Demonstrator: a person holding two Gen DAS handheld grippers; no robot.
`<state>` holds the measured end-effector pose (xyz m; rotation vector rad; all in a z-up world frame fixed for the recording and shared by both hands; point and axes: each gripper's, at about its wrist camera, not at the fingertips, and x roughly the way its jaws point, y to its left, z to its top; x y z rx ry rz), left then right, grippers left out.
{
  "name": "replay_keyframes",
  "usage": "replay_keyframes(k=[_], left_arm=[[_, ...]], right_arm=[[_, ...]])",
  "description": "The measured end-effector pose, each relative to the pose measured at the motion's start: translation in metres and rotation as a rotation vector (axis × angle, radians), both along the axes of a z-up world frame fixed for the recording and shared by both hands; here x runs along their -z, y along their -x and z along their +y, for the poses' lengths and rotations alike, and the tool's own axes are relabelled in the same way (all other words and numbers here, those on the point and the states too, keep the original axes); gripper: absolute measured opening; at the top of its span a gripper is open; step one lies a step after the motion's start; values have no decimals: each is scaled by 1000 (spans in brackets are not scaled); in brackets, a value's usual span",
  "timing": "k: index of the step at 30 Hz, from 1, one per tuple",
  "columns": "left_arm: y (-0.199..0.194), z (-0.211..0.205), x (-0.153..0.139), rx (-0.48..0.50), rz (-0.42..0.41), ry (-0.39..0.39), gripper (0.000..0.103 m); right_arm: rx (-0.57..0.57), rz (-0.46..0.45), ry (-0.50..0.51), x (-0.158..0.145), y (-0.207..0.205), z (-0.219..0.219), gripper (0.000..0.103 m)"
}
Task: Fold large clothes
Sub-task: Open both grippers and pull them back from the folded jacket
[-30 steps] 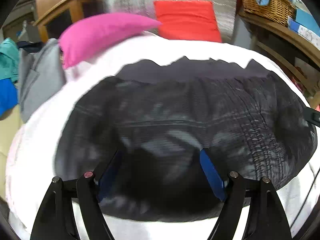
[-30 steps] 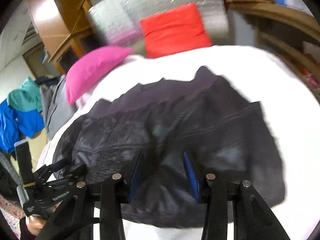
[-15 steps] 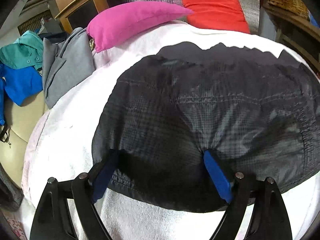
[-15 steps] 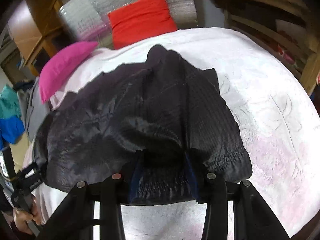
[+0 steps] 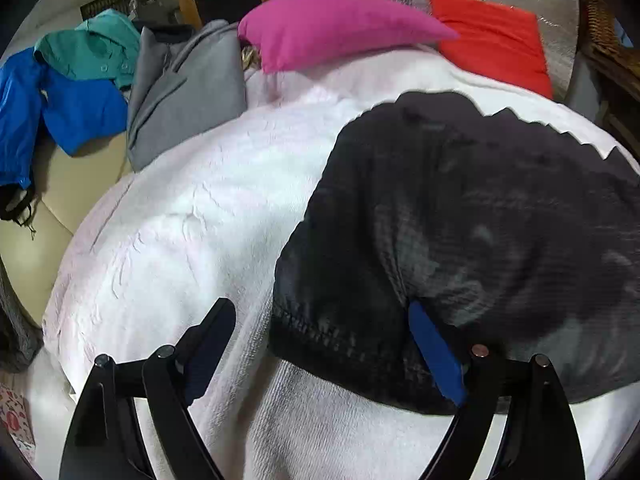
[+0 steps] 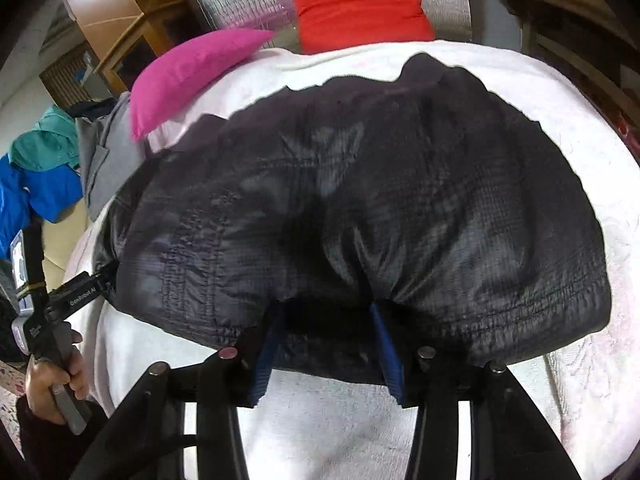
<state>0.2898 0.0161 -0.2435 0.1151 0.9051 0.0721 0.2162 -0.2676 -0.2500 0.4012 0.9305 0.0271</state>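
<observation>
Lying on the white blanket [image 6: 560, 128], the black jacket's [image 6: 360, 200] hem sits between the right hand-held gripper's [image 6: 326, 344] parting jaws.

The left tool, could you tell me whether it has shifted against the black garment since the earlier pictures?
Yes: the left tool has slid leftwards off the black garment, towards the grey clothes.

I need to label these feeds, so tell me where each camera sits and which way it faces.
Left wrist: on the left gripper, angled down over the bed; open fingers straddle the near left hem of the black jacket.
Right wrist: on the right gripper, angled down at the jacket's near hem, which lies between its fingers; jaws have just been opening. The person's left hand holds the other gripper at far left.
Shared: jacket, bed, pink pillow, red cushion, clothes pile.
</observation>
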Motion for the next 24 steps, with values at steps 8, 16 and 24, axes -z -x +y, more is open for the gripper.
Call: replay_keyframes(k=[8,16,24], left_arm=[[54,2,-50,-5,-98,45,88],[118,-6,-119,31,-231,26,90],[169,-1,-171,60,-364,18,93]], right_arm=[[119,-153,60,-48,50,-3,64],[157,-240,126,-109,96,16,72],[171,-347,164,-165,149,45,78]])
